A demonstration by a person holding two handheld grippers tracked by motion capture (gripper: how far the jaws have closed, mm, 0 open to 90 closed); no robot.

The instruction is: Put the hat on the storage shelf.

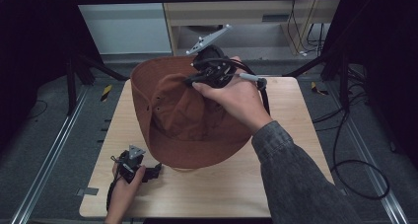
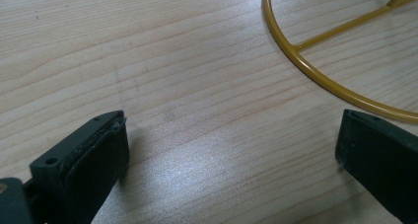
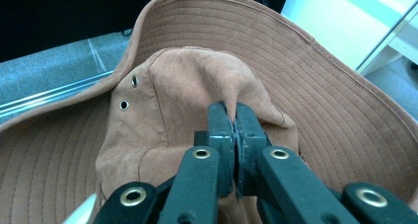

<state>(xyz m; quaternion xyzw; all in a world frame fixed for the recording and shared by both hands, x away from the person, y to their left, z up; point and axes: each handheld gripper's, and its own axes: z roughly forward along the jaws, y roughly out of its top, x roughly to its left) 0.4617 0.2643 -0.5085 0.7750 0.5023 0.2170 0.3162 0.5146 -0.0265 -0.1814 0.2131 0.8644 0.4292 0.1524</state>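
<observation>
A brown wide-brimmed hat (image 1: 185,120) hangs tilted over the middle of the wooden table (image 1: 276,179). My right gripper (image 1: 191,81) is shut on a pinch of its crown. In the right gripper view the two black jaws (image 3: 234,128) press together on a fold of the crown (image 3: 187,86), with the stitched brim (image 3: 345,115) curving behind. My left gripper (image 1: 156,170) rests low at the table's front left, beside the hat's near brim edge. Its jaws stand wide apart over bare wood (image 2: 197,86), holding nothing. A yellow wire ring (image 2: 315,76) lies just ahead of them.
Metal rails (image 1: 44,165) run along both sides of the table on the grey floor. Black cables (image 1: 360,169) loop on the floor at the right. A black frame (image 1: 79,71) stands at the back left, and shelving (image 1: 236,17) sits behind the table.
</observation>
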